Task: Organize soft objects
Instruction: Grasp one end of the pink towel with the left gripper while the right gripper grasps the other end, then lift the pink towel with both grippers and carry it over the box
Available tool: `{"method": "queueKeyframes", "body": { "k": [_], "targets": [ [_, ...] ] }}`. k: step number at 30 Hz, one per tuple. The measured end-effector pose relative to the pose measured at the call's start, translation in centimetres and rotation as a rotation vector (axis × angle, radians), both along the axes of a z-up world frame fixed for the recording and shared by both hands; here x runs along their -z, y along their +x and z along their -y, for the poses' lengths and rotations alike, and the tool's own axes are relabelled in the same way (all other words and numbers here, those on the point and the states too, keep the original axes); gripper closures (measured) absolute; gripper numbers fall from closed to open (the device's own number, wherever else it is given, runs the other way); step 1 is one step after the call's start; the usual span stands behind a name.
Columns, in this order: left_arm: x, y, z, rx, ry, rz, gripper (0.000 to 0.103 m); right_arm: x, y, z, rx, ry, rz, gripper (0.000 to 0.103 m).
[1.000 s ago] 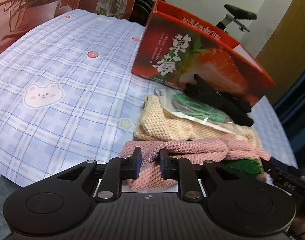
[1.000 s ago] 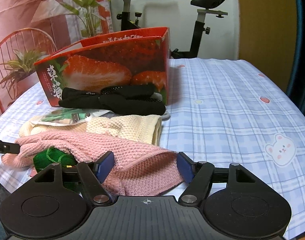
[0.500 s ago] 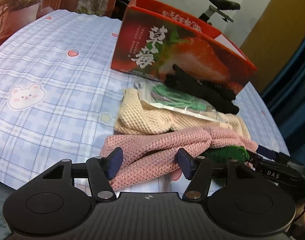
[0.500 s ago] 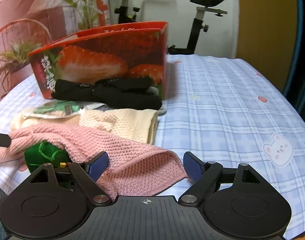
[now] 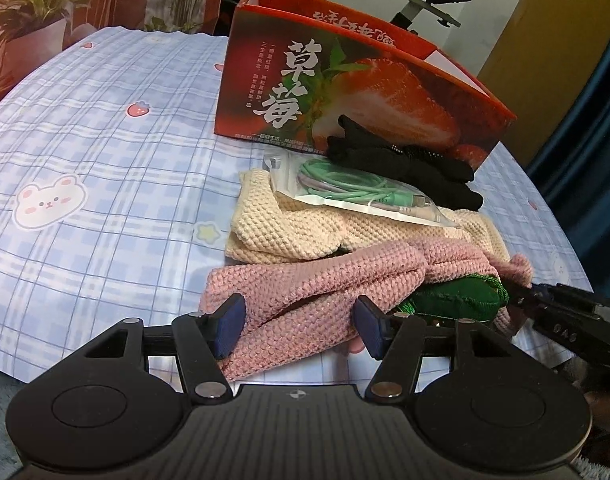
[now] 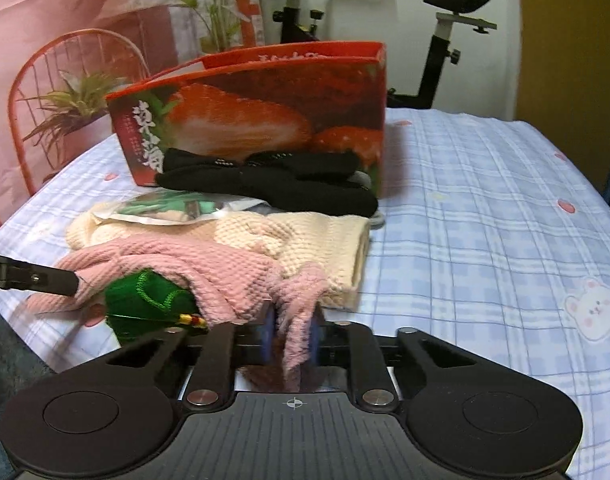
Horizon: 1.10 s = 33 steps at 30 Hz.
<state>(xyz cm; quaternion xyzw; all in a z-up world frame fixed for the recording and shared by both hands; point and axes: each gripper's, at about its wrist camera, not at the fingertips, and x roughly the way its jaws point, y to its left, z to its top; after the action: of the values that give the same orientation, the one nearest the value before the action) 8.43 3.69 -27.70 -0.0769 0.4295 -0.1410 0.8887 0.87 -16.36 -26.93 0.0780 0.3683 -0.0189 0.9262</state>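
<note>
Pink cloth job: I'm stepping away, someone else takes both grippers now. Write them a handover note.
Right gripper: shut on one end of the pink cloth.
Left gripper: open, jaws astride the cloth's other end, not pinching.
Things: pink cloth lies over a green pouch at the table's near edge; behind it a cream cloth, a bagged cable and black gloves, all in front of the strawberry box.
Done: nothing visibly sorted.
Left: everything.
</note>
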Motion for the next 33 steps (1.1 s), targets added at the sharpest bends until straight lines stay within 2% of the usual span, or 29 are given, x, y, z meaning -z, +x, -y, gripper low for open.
{"method": "queueKeyframes", "body": {
  "k": [1,3,4,7,10,20,28,33],
  "targets": [
    [0.0,0.0,0.0,-0.002,0.0,0.0,0.043,-0.2,-0.1,0.0,0.001,0.0,0.01,0.092],
    [-0.1,-0.1,-0.1,-0.004,0.007,0.005,0.071,-0.9,-0.5,0.0,0.008,0.003,0.046,0.092],
    [-0.1,0.0,-0.1,-0.004,0.01,0.007,0.095,-1.4,-0.8,0.1,0.011,0.007,0.075,0.092],
    [-0.4,-0.1,-0.4,-0.009,-0.013,0.019,0.097,-2.6,-1.4,0.1,0.021,0.004,0.139,0.093],
    [-1.5,-0.6,-0.7,-0.02,-0.022,0.067,0.098,-3.5,-1.6,0.0,0.014,-0.003,0.179,0.093],
    [-7.8,-1.2,-1.2,-0.033,0.015,0.3,0.098,-7.5,-1.3,0.7,-0.01,0.033,0.312,0.094],
    [-14.2,4.1,0.7,0.005,0.119,0.462,0.098,-12.8,4.1,1.5,-0.063,-0.015,0.388,0.094],
    [-15.9,9.2,2.2,0.019,0.159,0.456,0.098,-15.7,9.0,2.5,-0.079,-0.09,0.402,0.094]
  ]
}}
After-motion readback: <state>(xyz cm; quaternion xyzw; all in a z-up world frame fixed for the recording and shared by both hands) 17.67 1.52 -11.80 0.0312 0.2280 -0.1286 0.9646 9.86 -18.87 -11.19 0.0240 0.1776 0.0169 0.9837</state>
